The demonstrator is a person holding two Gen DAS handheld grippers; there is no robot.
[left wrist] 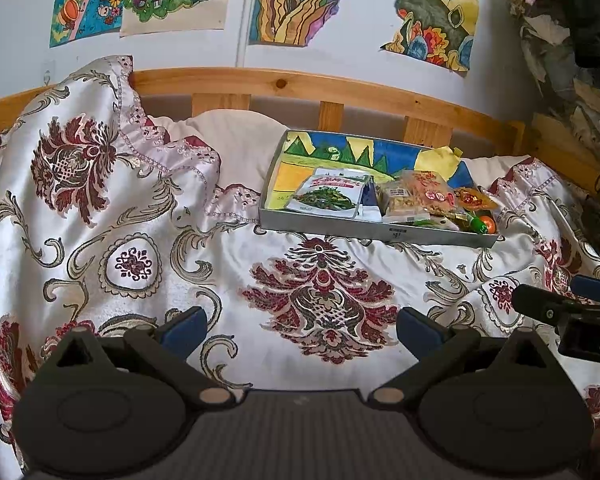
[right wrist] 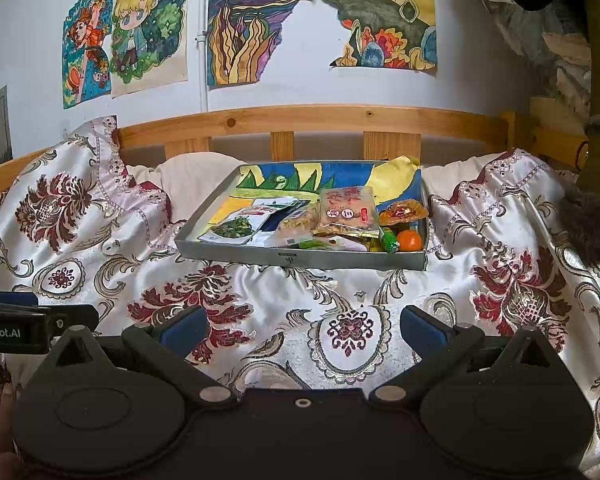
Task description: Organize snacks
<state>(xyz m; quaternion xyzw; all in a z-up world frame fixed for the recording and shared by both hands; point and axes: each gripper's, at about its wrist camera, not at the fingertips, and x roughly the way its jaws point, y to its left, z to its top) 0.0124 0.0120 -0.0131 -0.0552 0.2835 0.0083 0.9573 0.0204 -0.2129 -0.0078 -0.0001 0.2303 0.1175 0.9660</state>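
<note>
A grey metal tray (left wrist: 364, 231) (right wrist: 300, 258) lined with a coloured drawing sits on the bed and holds snacks: a white packet with a green vegetable picture (left wrist: 332, 194) (right wrist: 240, 224), a clear packet with red print (left wrist: 424, 192) (right wrist: 348, 208), an orange sweet wrapper (left wrist: 474, 199) (right wrist: 406, 212), a small orange fruit (left wrist: 489, 223) (right wrist: 410, 240) and a green wrapped snack (right wrist: 389, 240). My left gripper (left wrist: 300, 330) is open and empty over the bedspread, well short of the tray. My right gripper (right wrist: 300, 330) is open and empty too.
A floral satin bedspread (left wrist: 140, 240) (right wrist: 340, 308) covers the bed. A wooden headboard rail (left wrist: 300, 84) (right wrist: 320, 120) runs behind the tray, with drawings on the wall above. The other gripper shows at each view's side edge (left wrist: 572, 312) (right wrist: 20, 324).
</note>
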